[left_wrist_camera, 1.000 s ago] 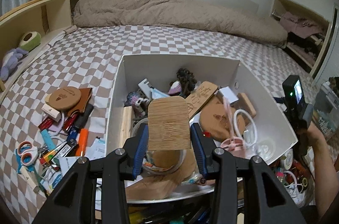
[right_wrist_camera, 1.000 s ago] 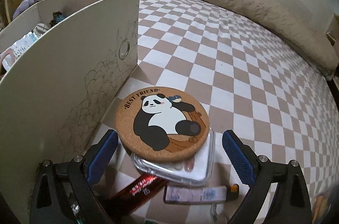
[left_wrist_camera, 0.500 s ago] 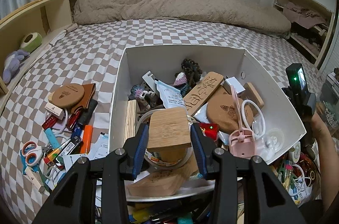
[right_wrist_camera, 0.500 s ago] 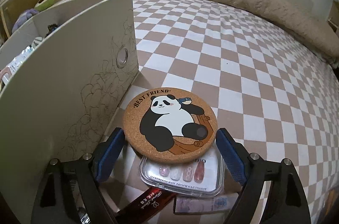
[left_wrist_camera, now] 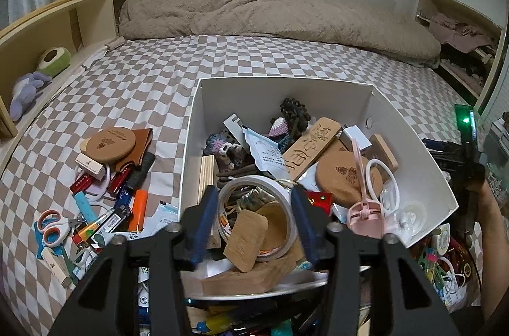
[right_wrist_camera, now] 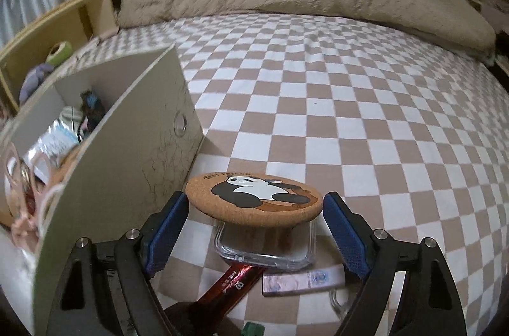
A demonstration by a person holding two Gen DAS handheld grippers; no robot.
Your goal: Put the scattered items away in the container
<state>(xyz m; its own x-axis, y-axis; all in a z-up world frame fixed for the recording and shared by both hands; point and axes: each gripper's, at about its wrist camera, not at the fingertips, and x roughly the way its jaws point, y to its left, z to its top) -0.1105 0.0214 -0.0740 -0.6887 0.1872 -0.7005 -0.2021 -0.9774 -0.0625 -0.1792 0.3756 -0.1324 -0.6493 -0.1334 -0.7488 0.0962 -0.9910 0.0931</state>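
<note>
While the left gripper (left_wrist_camera: 253,221) hangs with jaws spread over the white container (left_wrist_camera: 410,142), a small bamboo block (left_wrist_camera: 245,235) lies loose inside a tape roll (left_wrist_camera: 254,192) there.

Its long axis tilts up toward the right. The right gripper (right_wrist_camera: 254,237) brackets a panda coaster (right_wrist_camera: 254,197) without visibly pinching it; that disc lies flat atop a clear case (right_wrist_camera: 264,250) beside the container's wall. Everything sits on a checkered bedspread (right_wrist_camera: 350,113) with a beige duvet (left_wrist_camera: 270,14) behind.

I can barely read lettering along the top rim of the panda coaster (right_wrist_camera: 254,198); it's blurred. Carved characters mark a wooden plaque (left_wrist_camera: 313,148), illegible to me.
</note>
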